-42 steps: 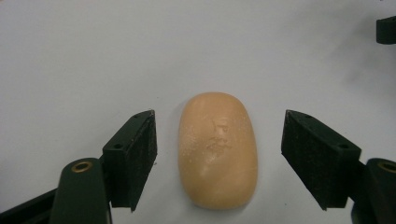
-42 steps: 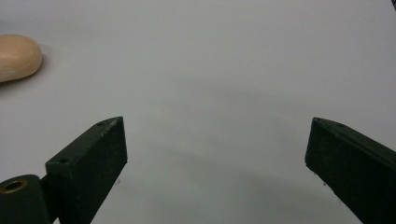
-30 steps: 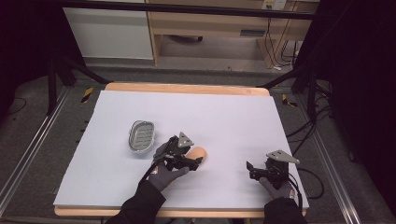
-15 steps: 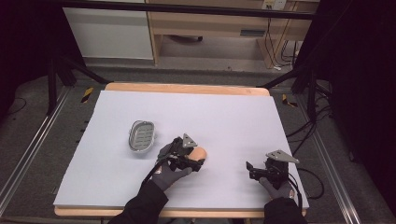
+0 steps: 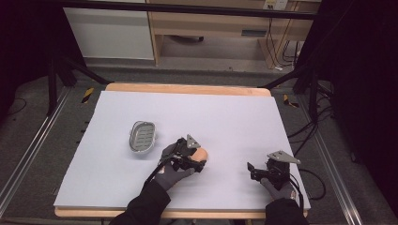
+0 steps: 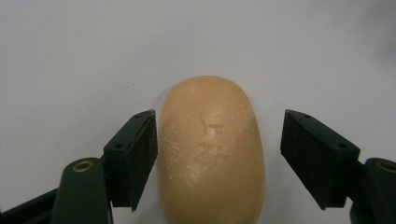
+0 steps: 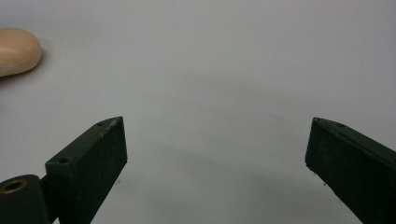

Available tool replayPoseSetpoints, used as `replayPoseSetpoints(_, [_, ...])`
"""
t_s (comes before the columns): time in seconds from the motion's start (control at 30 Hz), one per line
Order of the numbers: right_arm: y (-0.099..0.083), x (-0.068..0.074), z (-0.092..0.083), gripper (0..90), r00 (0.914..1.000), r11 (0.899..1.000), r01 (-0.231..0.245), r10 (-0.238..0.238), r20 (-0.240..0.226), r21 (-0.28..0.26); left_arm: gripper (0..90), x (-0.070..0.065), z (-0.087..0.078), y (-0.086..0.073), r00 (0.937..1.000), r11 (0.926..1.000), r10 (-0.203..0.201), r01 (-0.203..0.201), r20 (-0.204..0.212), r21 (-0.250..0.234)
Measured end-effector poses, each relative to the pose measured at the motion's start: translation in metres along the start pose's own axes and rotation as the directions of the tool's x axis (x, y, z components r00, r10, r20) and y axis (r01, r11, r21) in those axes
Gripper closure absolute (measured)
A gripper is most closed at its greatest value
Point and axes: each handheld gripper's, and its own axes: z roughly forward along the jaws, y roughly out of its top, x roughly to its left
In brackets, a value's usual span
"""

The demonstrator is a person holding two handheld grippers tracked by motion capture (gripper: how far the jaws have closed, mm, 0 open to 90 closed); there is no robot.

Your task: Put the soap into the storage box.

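Left gripper [image 6: 219, 154]: jaws apart, straddling the soap bar [image 6: 211, 149]. One jaw looks to be touching or just off the bar's side; the other stands clear of it with a gap. Not clamped yet. The bar lies flat on the white sheet [image 6: 70, 56], long axis running away from the gripper, between the jaws.

Right gripper [image 7: 215, 163]: jaws wide apart, nothing between them, just bare sheet. It sits idle, well apart from the left one, with the soap off ahead and to its left [image 7: 16, 50].

Progress, my read: the job looks like soap into the dish. Approach and alignment done; grasp not closed, lift and placement all left. So early stage.

View differences:
- High view shows the layout: left gripper [image 5: 190, 152] over the soap [image 5: 201, 154], the metal soap dish [image 5: 141, 137] near the gripper on its far left side, empty, apart from the soap. Right gripper [image 5: 270, 169] parked near the table's [image 5: 187, 89] near right edge.
- High view can't resolve jaw-to-soap contact; the hand and gripper body cover most of the bar.
- Left gripper view gives the jaw gap and the soap's worn embossed face, but no dish.
- Right gripper view confirms empty jaws.
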Motion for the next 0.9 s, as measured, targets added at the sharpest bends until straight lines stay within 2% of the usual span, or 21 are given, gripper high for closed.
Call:
replayPoseSetpoints(0.53, [0.000, 0.000, 0.001, 5.8, 1.0000, 1.000, 0.002, -0.002, -0.002, 0.006, 25.1, 0.002, 0.011, 0.000, 1.0000, 0.9988, 0.006, -0.006, -0.007, 0.049])
replayPoseSetpoints(0.67, [0.000, 0.000, 0.001, 5.8, 1.0000, 1.000, 0.007, -0.007, -0.003, 0.006, 25.6, 0.003, 0.012, 0.000, 1.0000, 0.9988, 0.002, -0.002, -0.007, 0.049])
replayPoseSetpoints(0.9, [0.000, 0.000, 0.002, 5.8, 1.0000, 1.000, 0.009, -0.009, -0.004, 0.008, 26.7, 0.004, 0.017, -0.001, 0.9999, 0.9967, 0.014, -0.014, -0.005, 0.081])
